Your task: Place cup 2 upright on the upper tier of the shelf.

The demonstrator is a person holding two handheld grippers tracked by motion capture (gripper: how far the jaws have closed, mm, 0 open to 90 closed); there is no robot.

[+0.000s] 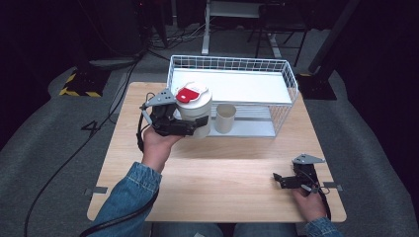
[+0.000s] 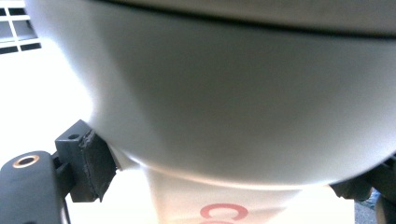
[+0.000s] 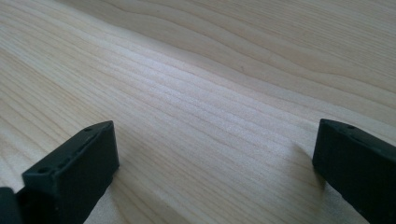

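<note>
My left gripper (image 1: 190,127) is closed on the white cylindrical plastic tub with a red-and-white label on its lid (image 1: 193,103), its jaws pressed against the tub's lower wall on either side; in the left gripper view the pale curved wall of the tub (image 2: 233,102) looms close, with one black pad (image 2: 95,163) bearing against it. The tub is held upright at the near left corner of the white wire basket (image 1: 289,81), which lies on its side at the far half of the light wooden table (image 1: 222,192). Just to the tub's right stands a small beige paper cup (image 1: 225,118), apart from it. My right gripper (image 1: 286,181) rests near the table's near right edge, jaws spread wide and holding nothing, with bare wood grain (image 3: 210,107) between them. I judge the step in hand to be carrying the tub; whether into or out of the basket I cannot tell. The next move calls for a steady, level transfer that clears the cup.
</note>
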